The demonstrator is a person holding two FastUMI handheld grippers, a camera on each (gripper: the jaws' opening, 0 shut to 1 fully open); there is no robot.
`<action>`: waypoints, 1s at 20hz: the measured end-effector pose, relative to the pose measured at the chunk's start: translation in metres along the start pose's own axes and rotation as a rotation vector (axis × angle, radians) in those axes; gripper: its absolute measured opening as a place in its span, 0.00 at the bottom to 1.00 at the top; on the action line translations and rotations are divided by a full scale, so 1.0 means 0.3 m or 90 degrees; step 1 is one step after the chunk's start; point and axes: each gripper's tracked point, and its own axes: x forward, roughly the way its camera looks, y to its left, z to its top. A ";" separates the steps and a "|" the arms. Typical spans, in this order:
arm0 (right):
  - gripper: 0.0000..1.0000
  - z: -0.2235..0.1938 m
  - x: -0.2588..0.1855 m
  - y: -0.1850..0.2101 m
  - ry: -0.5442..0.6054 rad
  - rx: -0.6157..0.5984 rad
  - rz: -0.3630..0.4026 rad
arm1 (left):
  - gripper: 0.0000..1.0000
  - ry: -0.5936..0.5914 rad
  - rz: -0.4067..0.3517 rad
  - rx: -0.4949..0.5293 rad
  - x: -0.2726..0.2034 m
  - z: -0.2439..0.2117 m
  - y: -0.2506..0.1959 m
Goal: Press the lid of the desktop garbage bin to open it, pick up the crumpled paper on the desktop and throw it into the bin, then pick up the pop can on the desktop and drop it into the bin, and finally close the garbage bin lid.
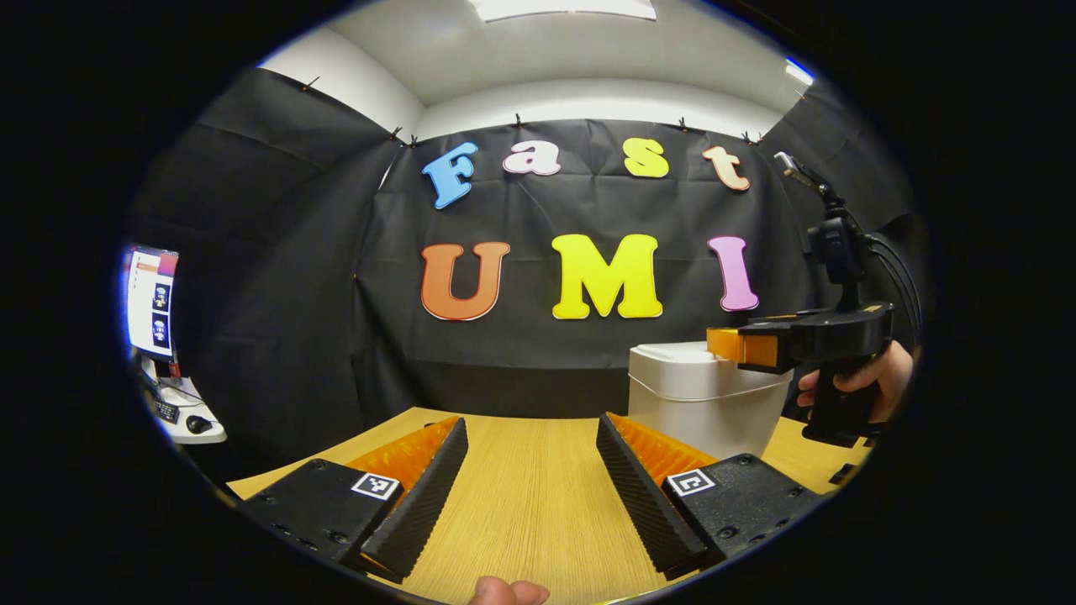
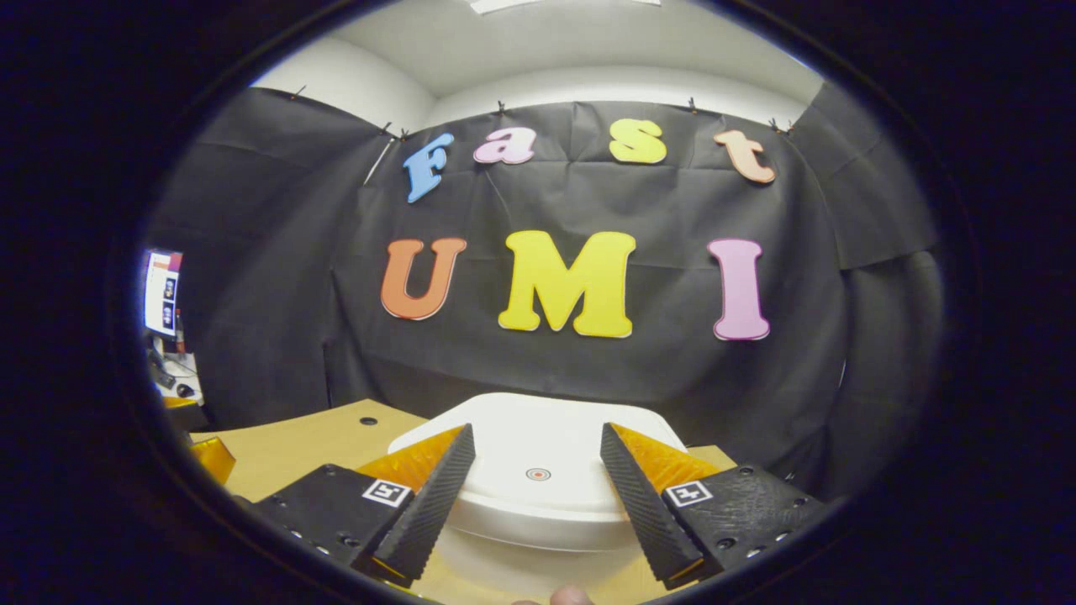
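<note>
Step in hand: lid-opening, judged not yet done; bin lid [image 2: 538,454] lies flat and shut.
Bin [image 1: 702,395]: white, right of centre in the left gripper view, standing on the wooden desktop [image 1: 530,496].
Right gripper [image 2: 538,496]: fingers spread apart, empty, poised over the lid, straddling its small round mark [image 2: 538,474] at lower centre.
Left gripper [image 1: 531,479]: fingers apart, empty, over bare desktop at frame bottom.
Next move: lower the right gripper to press the lid near that mark.

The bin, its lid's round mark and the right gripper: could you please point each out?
bin [image 1: 702,412], left gripper view, front wall.
round mark [image 2: 538,474], right gripper view, lid centre.
right gripper [image 2: 538,496], right gripper view, between fingertips.
</note>
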 end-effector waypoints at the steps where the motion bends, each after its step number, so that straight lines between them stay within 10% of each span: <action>1: 0.95 0.027 -0.013 0.000 -0.015 0.007 0.005 | 0.99 -0.002 -0.002 -0.001 0.002 0.005 -0.008; 9: 0.95 0.106 -0.198 -0.145 -0.088 0.070 -0.037 | 0.99 -0.016 -0.019 0.000 -0.013 0.022 -0.064; 20: 0.92 -0.237 -0.490 -0.216 -0.063 0.040 -0.113 | 0.99 -0.007 -0.041 -0.001 -0.011 -0.006 -0.143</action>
